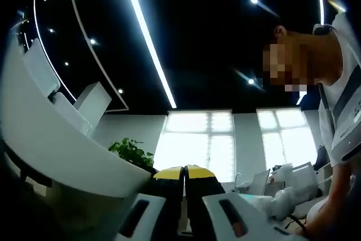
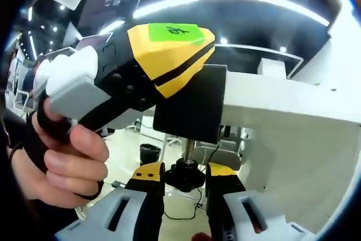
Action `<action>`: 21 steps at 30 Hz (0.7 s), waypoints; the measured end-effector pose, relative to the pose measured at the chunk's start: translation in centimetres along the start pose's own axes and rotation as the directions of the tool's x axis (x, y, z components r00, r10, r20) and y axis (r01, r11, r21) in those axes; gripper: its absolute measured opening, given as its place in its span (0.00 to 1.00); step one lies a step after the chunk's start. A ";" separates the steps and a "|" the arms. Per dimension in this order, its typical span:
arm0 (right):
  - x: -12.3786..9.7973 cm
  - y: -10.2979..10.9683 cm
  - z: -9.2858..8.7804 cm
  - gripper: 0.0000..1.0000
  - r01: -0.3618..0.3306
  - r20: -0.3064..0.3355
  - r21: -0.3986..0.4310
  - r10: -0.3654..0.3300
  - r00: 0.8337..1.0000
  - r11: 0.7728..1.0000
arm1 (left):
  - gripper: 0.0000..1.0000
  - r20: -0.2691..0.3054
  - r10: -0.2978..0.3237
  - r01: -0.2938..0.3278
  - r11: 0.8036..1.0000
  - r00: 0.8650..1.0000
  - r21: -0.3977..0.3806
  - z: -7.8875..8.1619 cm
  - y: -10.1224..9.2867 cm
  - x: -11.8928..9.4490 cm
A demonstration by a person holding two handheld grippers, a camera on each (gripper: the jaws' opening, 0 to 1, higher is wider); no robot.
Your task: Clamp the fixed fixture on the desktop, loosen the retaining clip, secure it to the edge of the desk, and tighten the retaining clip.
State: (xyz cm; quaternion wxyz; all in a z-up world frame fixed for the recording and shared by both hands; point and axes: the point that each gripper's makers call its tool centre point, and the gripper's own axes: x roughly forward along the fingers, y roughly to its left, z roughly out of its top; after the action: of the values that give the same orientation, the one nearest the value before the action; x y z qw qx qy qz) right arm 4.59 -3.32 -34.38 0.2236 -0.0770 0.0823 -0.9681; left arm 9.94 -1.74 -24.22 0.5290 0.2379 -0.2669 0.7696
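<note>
right claw (image 2: 185, 178) grips the clamp's black knob (image 2: 185, 174); left claw (image 1: 184, 172) closed on nothing.

A handwritten mark, unreadable, on the green sticker (image 2: 176, 32) atop the left gripper (image 2: 169, 55)

Left gripper (image 1: 184, 172): yellow-tipped fingers pressed together, pointing upward. In the right gripper view it enters from the left, gripped by a hand (image 2: 67, 165). Right gripper (image 2: 185, 178): fingers parted, flanking a black knob.
</note>
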 end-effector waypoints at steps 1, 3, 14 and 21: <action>-0.1 0.0 0.0 0.28 -0.010 0.004 -0.001 0.010 1.000 1.000 | 0.01 0.000 0.000 0.000 1.000 1.000 0.000 0.0 0.1 0.0; -0.1 0.3 0.0 0.28 -0.042 0.014 0.000 0.042 0.999 0.999 | 0.01 0.000 0.000 0.000 1.000 1.000 -0.001 0.0 0.1 0.0; -0.5 0.8 0.2 0.27 -0.333 0.083 0.021 0.330 0.940 0.943 | 0.01 0.004 -0.005 0.005 1.000 1.000 -0.002 0.1 0.2 0.0; -0.7 0.3 0.7 0.30 -0.314 0.099 0.036 0.310 0.946 0.949 | 0.01 0.000 -0.007 0.007 1.000 1.000 0.000 0.0 0.0 0.1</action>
State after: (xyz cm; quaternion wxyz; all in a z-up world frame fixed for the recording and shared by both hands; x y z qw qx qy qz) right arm 5.43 -3.37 -33.81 0.3795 -0.1016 0.0581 -0.9178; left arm 9.94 -1.67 -24.16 0.5318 0.2388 -0.2663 0.7676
